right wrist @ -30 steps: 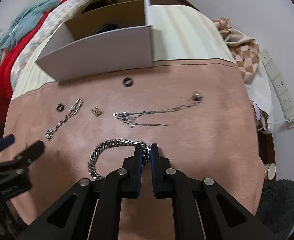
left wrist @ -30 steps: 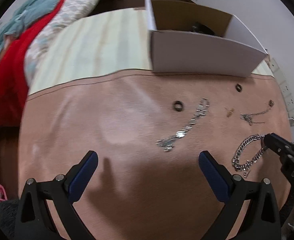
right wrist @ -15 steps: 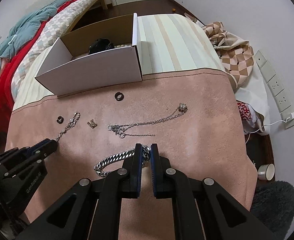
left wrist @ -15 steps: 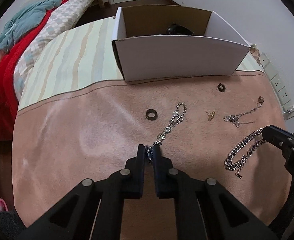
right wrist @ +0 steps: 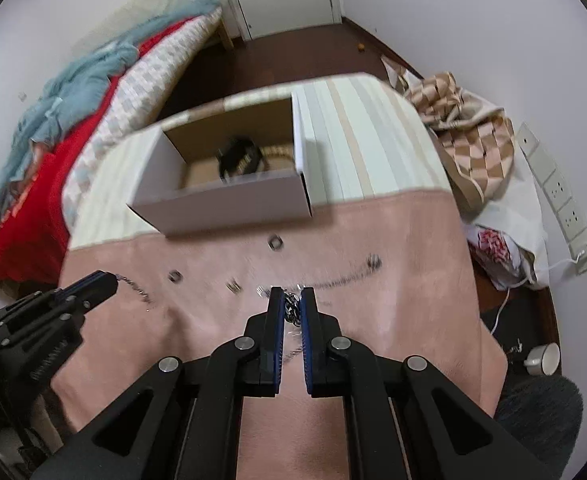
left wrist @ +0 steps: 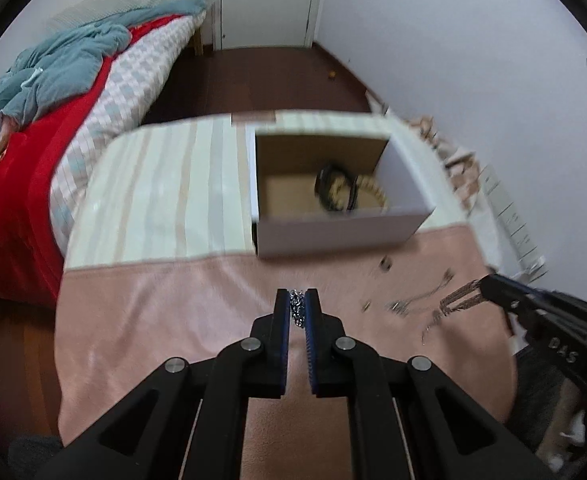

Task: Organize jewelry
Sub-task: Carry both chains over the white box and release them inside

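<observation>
A bed (left wrist: 53, 112) with a red cover and a blue-grey blanket fills the upper left of both views. A table covered in pink cloth (left wrist: 165, 320) takes up the lower half of each frame, with a striped cloth (left wrist: 161, 192) beyond it. An open white cardboard box (left wrist: 333, 232) sits on the striped cloth at the centre of the left view, holding a dark band and a pale beaded piece.

The left gripper (left wrist: 297, 300) at bottom centre is closed on a thin silver chain (left wrist: 296, 312), pinched between its blue pads. The right gripper (right wrist: 292, 300) is closed on a heavy link bracelet (right wrist: 291, 310), which hangs between its fingers and trails blurred at the right edge of the left view.

On the pink cloth, right of centre in the right view, lie a thin necklace (right wrist: 345, 276), two dark rings (right wrist: 275, 242) and a small gold piece (right wrist: 234, 286), all blurred.
</observation>
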The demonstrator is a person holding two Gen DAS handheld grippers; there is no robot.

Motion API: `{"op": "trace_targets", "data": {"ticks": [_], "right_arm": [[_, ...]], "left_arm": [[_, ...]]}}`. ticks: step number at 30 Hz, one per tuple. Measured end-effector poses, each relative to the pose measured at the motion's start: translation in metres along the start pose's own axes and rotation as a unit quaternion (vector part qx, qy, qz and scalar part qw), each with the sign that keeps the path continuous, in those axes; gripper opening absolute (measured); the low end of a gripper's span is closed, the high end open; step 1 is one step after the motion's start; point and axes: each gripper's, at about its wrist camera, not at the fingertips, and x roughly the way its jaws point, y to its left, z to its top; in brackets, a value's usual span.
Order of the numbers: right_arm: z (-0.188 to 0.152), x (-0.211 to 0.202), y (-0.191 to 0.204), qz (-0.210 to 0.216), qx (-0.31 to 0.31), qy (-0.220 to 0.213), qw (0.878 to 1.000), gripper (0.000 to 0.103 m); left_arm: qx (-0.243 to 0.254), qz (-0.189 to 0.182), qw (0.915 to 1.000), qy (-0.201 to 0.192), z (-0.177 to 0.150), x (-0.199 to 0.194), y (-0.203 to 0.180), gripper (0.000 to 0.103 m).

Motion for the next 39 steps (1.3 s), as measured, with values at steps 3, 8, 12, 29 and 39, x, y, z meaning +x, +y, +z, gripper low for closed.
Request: {"op": "trace_targets", "data": {"ticks": [3,8,12,29,39], "right_arm": [[0.017,-0.017,0.003,0.017,-0.001,-0.016,1.000,0.008],[0.060,-0.042,0.017,0.047,-0.017,-0.046,0.998,0.008],[0.099,-0.046,0.029,0.046,-0.040,-0.066,0.996,0.008],[0.203,0.090,0.042,0.006,-0.084,0.035,0.996,0.008],[0.199,0.108,0.036,-0.008,-0.089,0.071,0.993,0.052]], "left_arm": [[-0.002,-0.018,0.9997,-0.016,0.023,-0.018,0.005,0.004],[0.004,-0.038,0.9985,-0.039,0.067,-0.035,0.004,0.004],[0.013,-0.038,0.9983,-0.043,0.099,-0.028,0.003,0.004],[-0.039,-0.015,0.9926,0.114,0.139,0.108,0.036,0.009],[-0.045,0.030,0.9950,0.084,0.145,0.091,0.034,0.073]]}}
